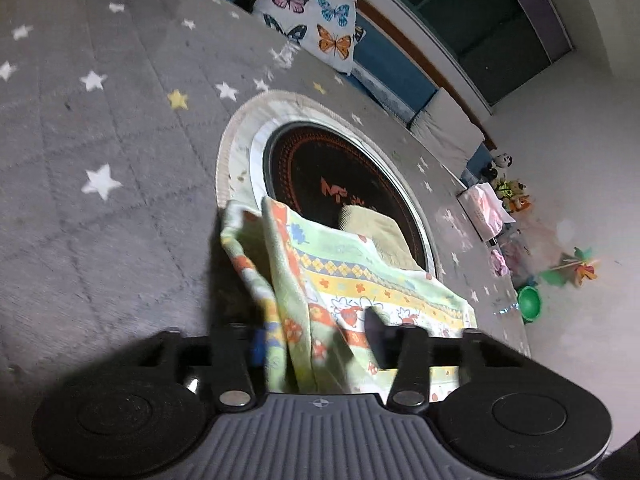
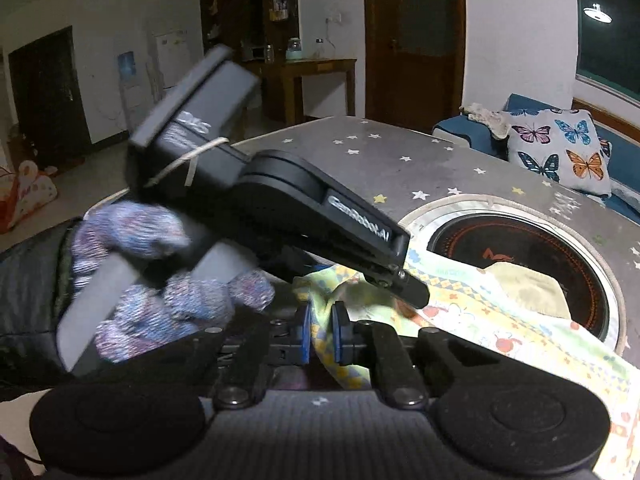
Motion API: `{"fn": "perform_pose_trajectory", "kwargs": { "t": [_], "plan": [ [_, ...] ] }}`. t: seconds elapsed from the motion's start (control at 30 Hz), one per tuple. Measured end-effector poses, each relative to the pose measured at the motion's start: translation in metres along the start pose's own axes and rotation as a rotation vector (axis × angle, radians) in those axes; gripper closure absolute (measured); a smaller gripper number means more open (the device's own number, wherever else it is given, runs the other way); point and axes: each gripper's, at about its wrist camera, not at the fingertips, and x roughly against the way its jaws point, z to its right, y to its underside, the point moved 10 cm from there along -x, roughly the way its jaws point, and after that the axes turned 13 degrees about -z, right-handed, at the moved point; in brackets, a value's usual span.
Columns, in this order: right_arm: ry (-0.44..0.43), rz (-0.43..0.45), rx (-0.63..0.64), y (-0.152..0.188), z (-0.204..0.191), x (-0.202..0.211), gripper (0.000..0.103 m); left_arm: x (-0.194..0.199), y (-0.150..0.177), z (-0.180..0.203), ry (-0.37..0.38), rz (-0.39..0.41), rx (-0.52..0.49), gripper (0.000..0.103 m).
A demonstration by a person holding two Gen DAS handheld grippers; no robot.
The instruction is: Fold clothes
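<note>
Green-and-yellow printed cotton cloth (image 2: 460, 304) lies draped over the grey star-patterned table (image 1: 100, 120) and its round black hotplate (image 1: 320, 168). Right gripper (image 2: 320, 332) is clamped on a near bunched edge; left gripper (image 1: 316, 344) stands apart around another fold, seemingly positioned to lift corners for folding.

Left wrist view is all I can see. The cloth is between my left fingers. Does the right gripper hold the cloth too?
Observer: Yes. The right gripper is shut on the cloth, with a fold pinched between its blue pads.
Operator: Is anything close to that gripper?
Observer: The left hand, in a knit glove, is just above and to the left of it.
Operator: What is behind the table?
Observer: A brown wooden door stands behind it.
</note>
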Motion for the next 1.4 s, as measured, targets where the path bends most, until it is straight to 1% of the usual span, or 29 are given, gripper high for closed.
{"fn": "perform_pose_trajectory", "kwargs": {
  "t": [0.03, 0.07, 0.17, 0.23, 0.37, 0.43, 0.53, 0.7, 0.77, 0.87, 0.93, 0.97, 1.1, 1.27, 1.33, 1.37, 1.4],
  "plan": [
    [-0.002, 0.000, -0.002, 0.001, 0.000, 0.000, 0.093, -0.002, 0.000, 0.000, -0.002, -0.002, 0.001, 0.078],
    [-0.013, -0.002, -0.004, 0.002, -0.001, 0.001, 0.093, -0.003, 0.001, -0.001, -0.004, -0.003, 0.002, 0.082],
    [-0.044, 0.003, -0.030, 0.006, 0.002, 0.006, 0.092, -0.005, 0.003, -0.002, -0.012, 0.000, 0.005, 0.087],
    [-0.044, 0.019, -0.052, 0.008, 0.009, 0.014, 0.091, -0.004, 0.003, -0.003, -0.013, 0.004, 0.007, 0.088],
    [0.015, 0.028, -0.123, 0.013, 0.042, 0.022, 0.090, -0.003, 0.004, -0.003, -0.023, 0.014, 0.007, 0.088],
    [0.060, 0.022, -0.171, 0.019, 0.064, 0.022, 0.090, -0.002, 0.005, -0.003, -0.033, 0.020, 0.001, 0.088],
    [0.117, 0.003, -0.252, 0.037, 0.096, 0.020, 0.089, -0.002, 0.006, -0.002, -0.050, 0.030, -0.008, 0.088],
    [0.192, -0.038, -0.339, 0.070, 0.133, 0.018, 0.089, -0.001, 0.007, -0.001, -0.066, 0.040, -0.019, 0.088],
    [0.196, -0.036, -0.361, 0.080, 0.141, 0.024, 0.089, -0.001, 0.007, 0.000, -0.072, 0.044, -0.023, 0.088],
    [0.216, -0.025, -0.373, 0.087, 0.148, 0.032, 0.089, -0.002, 0.008, 0.001, -0.085, 0.049, -0.033, 0.088],
    [0.221, -0.012, -0.387, 0.089, 0.154, 0.040, 0.084, -0.002, 0.007, 0.001, -0.090, 0.050, -0.037, 0.088],
    [0.230, -0.012, -0.392, 0.090, 0.159, 0.040, 0.084, -0.002, 0.007, 0.002, -0.093, 0.049, -0.040, 0.088],
    [0.266, -0.013, -0.414, 0.095, 0.176, 0.043, 0.083, -0.003, 0.008, 0.003, -0.108, 0.045, -0.055, 0.088],
    [0.306, -0.028, -0.452, 0.108, 0.197, 0.045, 0.083, -0.003, 0.008, 0.003, -0.102, 0.034, -0.055, 0.087],
    [0.313, -0.021, -0.468, 0.111, 0.203, 0.049, 0.083, -0.003, 0.007, 0.003, -0.103, 0.027, -0.060, 0.087],
    [0.330, -0.016, -0.474, 0.111, 0.207, 0.052, 0.083, -0.003, 0.007, 0.003, -0.106, 0.024, -0.065, 0.087],
    [0.346, -0.007, -0.481, 0.112, 0.212, 0.055, 0.080, -0.004, 0.007, 0.003, -0.109, 0.022, -0.071, 0.087]
  ]
}}
